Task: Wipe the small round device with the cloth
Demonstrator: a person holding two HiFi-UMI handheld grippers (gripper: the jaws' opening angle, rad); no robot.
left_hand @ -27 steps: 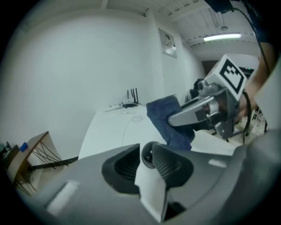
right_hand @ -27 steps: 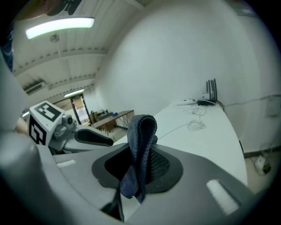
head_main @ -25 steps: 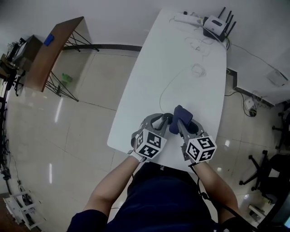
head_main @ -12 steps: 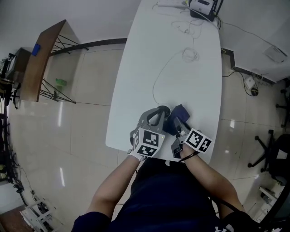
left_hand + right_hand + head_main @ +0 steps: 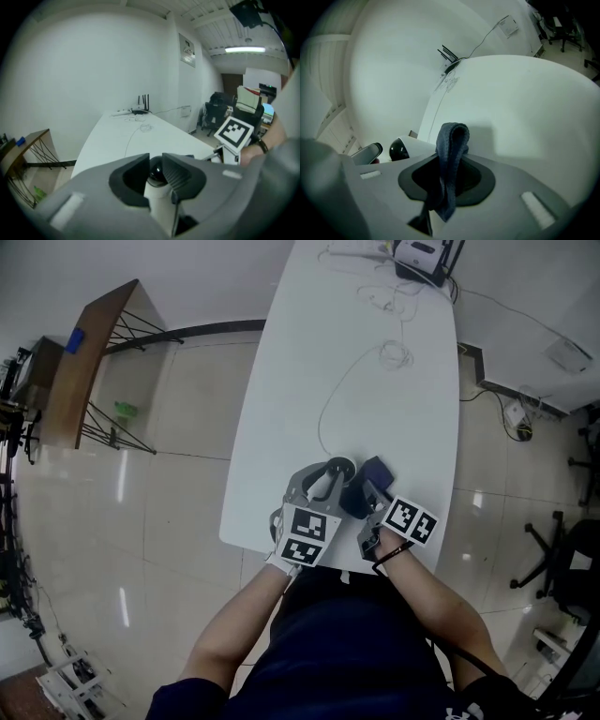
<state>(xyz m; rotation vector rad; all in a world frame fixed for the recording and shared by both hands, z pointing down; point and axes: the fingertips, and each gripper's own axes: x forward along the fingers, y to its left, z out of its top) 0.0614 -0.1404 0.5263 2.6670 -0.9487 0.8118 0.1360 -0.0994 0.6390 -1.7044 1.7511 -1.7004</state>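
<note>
Holds the device (image 5: 158,197) in the left hand-held gripper (image 5: 156,165). Presses a pad on each side of it, round the black top and the white body. Has just been opening these jaws a bit, with the device between them.

Pinches the cloth (image 5: 451,150) in the right hand-held gripper (image 5: 446,173). Shut tight on it, with a folded blue loop sticking up past the tips and a loose end hanging back inside. Sits just to the right of the device in the head view, tips close beside it. Hard to tell whether cloth and device touch. From the right gripper view, a little gap between the loop and the device's black top.

Both pointing away from the body and tipped down toward the device. Left cube (image 5: 307,535) and right cube (image 5: 411,521) facing up, the right one turned a bit to the side. Left forearm (image 5: 234,629) and right forearm (image 5: 431,610) bare, reaching out and coming together just short of the device.

Below the device, the near end of the white surface (image 5: 366,371); cannot tell whether it stands there or is lifted a bit. Running away from the device, a thin cable (image 5: 326,409) in a long curve. Far beyond the device, at the other end, a router (image 5: 419,257) with black aerials.
</note>
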